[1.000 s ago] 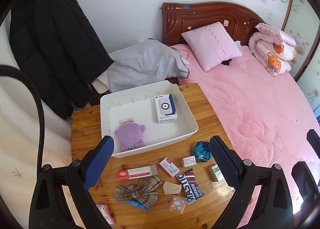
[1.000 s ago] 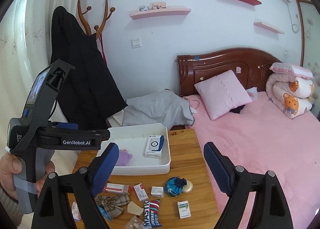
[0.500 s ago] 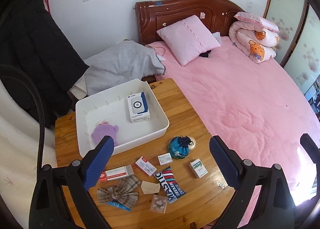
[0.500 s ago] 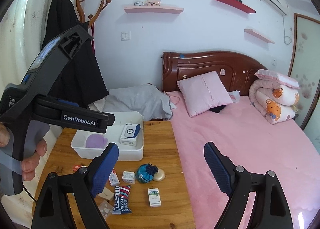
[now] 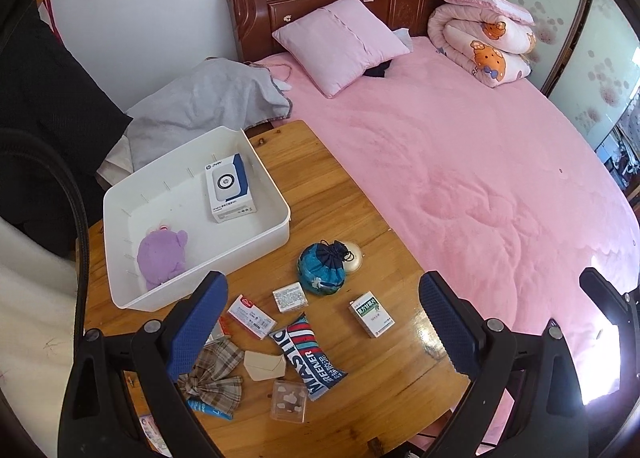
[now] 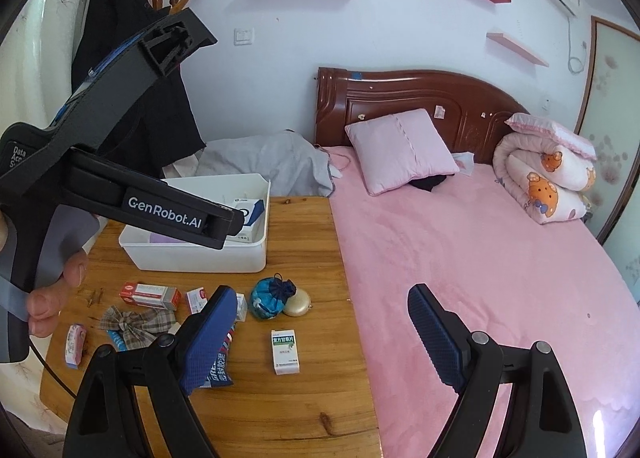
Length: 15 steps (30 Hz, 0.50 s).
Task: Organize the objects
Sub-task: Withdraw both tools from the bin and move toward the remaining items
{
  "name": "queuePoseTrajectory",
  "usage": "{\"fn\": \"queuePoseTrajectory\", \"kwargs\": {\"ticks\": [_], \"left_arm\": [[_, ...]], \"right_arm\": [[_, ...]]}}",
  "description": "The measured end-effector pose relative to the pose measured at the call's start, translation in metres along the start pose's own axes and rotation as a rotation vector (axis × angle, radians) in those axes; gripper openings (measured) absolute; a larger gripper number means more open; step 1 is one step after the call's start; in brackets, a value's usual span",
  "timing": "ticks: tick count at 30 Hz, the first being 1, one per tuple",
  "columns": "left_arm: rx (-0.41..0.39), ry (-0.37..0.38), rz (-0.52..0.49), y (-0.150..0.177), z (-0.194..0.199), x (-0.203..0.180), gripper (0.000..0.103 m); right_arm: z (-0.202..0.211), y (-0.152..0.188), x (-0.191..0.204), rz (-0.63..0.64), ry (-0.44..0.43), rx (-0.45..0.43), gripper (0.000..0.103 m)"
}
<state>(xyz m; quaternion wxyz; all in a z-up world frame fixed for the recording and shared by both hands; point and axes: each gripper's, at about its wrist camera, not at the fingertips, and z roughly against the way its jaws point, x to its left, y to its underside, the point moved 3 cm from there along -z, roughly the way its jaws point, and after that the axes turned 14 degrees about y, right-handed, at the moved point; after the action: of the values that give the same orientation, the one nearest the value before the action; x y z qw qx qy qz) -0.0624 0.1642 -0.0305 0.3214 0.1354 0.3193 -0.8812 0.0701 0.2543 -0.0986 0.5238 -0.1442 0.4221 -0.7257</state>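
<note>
Left gripper jaws apart, empty, above wooden worktop. Right gripper jaws apart, empty, near worktop's bed-side edge. White bin far left on worktop holds purple plush and white-blue box. Blue pouch, green-white medicine box, snack packet, plaid bow lie loose near bin.
</note>
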Motion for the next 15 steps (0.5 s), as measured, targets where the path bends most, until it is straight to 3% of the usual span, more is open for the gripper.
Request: {"fn": "queuePoseTrajectory", "kwargs": {"ticks": [15], "left_arm": [[0.121,0.005,0.048,0.035,-0.054,0.015,0.097]], "right_arm": [[-0.059,0.058,-0.005,-0.049,0.05,0.134,0.088]]}}
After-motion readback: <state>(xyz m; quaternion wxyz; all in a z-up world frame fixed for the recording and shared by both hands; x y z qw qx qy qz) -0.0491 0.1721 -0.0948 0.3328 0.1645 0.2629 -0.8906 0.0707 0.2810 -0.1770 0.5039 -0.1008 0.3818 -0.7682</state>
